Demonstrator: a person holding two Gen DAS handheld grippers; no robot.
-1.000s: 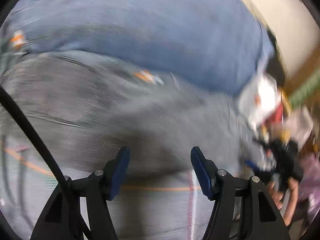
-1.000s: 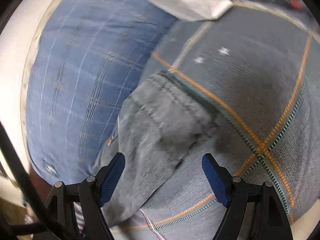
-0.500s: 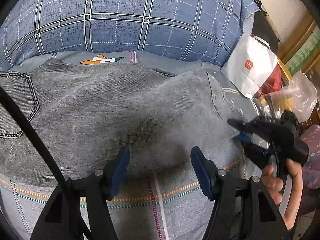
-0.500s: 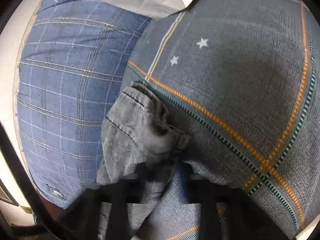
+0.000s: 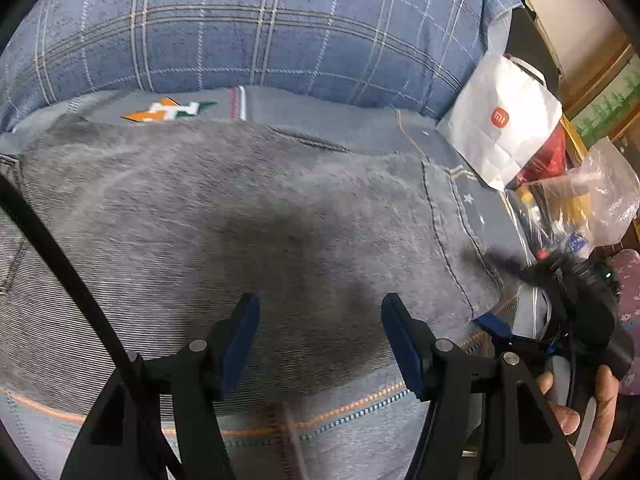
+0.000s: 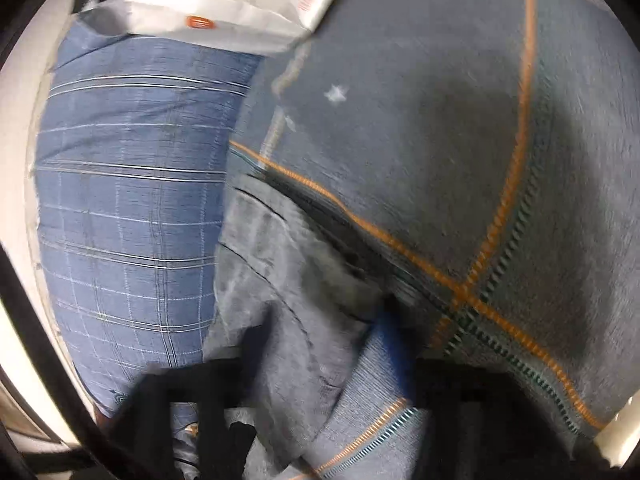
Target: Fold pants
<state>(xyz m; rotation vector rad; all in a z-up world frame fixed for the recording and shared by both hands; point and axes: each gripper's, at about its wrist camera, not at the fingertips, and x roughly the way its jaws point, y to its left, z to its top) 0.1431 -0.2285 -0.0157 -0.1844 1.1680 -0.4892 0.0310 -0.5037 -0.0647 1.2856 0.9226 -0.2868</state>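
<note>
On the bed, the grey pants lie spread; the left claw hovers open while the right claw grips the hem, so lift it evenly.

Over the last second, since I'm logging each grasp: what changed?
The right gripper went from open above the pants to closed on their hem corner, bunching the cloth. The left gripper swung in and steadied over the pants, and is open as before. The white bag stayed put.
</note>
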